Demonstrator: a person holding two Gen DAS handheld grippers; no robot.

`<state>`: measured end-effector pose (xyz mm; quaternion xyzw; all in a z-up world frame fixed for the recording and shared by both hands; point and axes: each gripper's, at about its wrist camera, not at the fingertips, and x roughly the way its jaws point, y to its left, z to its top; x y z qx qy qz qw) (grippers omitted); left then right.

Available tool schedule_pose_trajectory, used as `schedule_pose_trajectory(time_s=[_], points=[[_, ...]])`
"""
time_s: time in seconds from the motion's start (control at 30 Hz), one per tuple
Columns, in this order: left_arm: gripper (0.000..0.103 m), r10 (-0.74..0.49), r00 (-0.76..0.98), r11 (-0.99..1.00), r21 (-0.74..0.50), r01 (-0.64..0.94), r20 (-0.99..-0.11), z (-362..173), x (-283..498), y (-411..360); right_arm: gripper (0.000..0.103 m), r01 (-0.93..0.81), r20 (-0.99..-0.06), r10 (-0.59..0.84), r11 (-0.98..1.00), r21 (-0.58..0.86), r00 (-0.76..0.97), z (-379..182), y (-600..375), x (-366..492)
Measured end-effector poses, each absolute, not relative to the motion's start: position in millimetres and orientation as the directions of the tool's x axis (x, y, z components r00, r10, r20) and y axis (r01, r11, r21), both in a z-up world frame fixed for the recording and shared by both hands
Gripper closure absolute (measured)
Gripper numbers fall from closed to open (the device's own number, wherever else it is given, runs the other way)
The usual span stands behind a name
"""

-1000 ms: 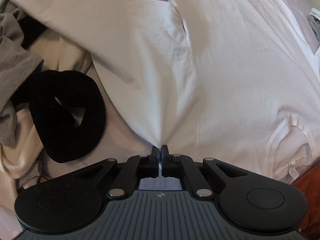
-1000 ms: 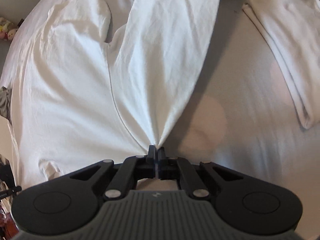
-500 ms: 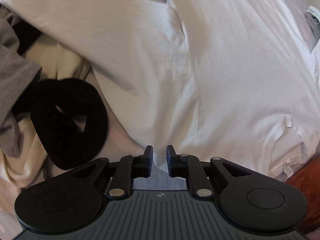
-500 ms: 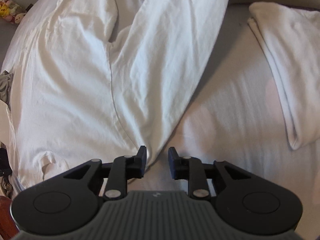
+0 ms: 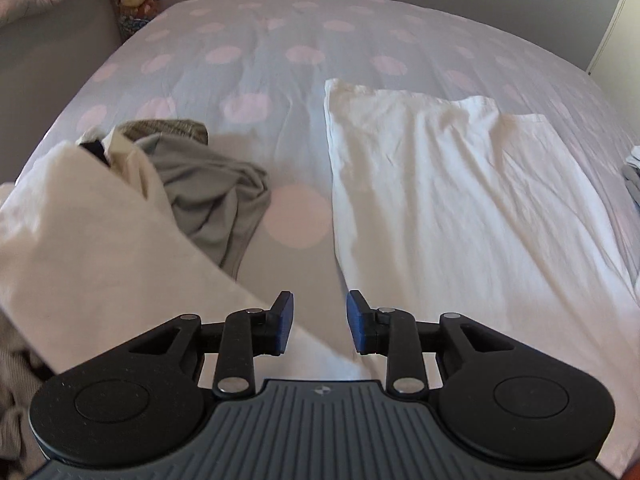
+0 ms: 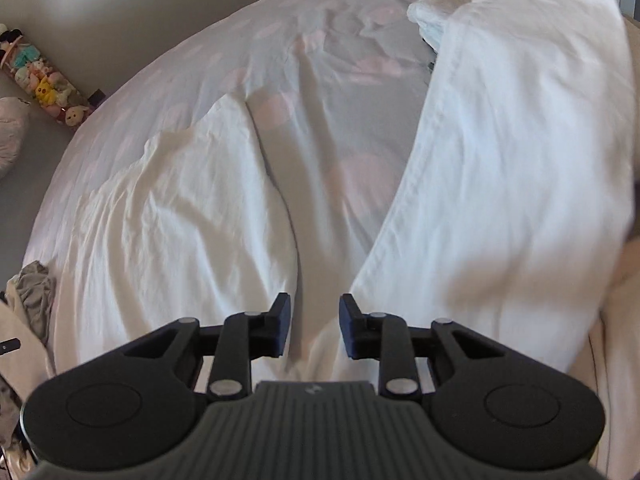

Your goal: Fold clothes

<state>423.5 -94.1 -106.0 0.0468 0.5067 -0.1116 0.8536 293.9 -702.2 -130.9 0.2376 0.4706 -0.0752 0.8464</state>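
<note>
Two grippers, both now spread wide and empty. A second ago each was pinched on an edge of the white garment (image 5: pixel 460 208); half a second ago the jaws had parted, and both have since drawn back and tilted up, so the spotted bedsheet (image 5: pixel 248 52) fills the far view. The white garment lies flat on the bed as a long, narrow panel with a straight left edge, which suggests that a fold has just been laid and released; whether further folds are due cannot be told.

The left gripper (image 5: pixel 319 322) holds nothing; its fingers hang above the near end of the garment and a cream cloth (image 5: pixel 92 248) that crosses the lower left. Whether they graze the cloth is unclear. A heap of grey and tan clothes (image 5: pixel 208 192) lies just left of the panel.

The right gripper (image 6: pixel 311 325) is likewise unladen, poised over the gap between the white garment (image 6: pixel 172 216) and a second white piece (image 6: pixel 516 168) to its right.
</note>
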Motion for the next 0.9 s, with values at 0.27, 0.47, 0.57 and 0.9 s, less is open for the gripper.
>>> schedule_pose_trajectory(time_s=[0.27,0.47,0.57,0.9], points=[[0.076,-0.147,0.486,0.983,-0.073,0.169,-0.861,-162,533,-120,0.081,0.278,-0.798,0.07,0.916,0.289,0.599,-175,-712,430],[0.075,-0.167,0.502,0.976,-0.068,0.208,-0.848,-184,568,-134,0.081,0.169,-0.755,0.113,0.943,0.285,0.646,-204,-701,501],[0.069,-0.179,0.514,0.97,-0.063,0.235,-0.839,-192,581,-140,0.08,0.099,-0.701,0.186,0.933,0.346,0.688,-207,-691,511],[0.062,-0.189,0.543,0.962,-0.042,0.27,-0.818,-196,581,-141,0.088,-0.231,-0.646,0.456,0.885,0.405,0.613,-201,-599,521]])
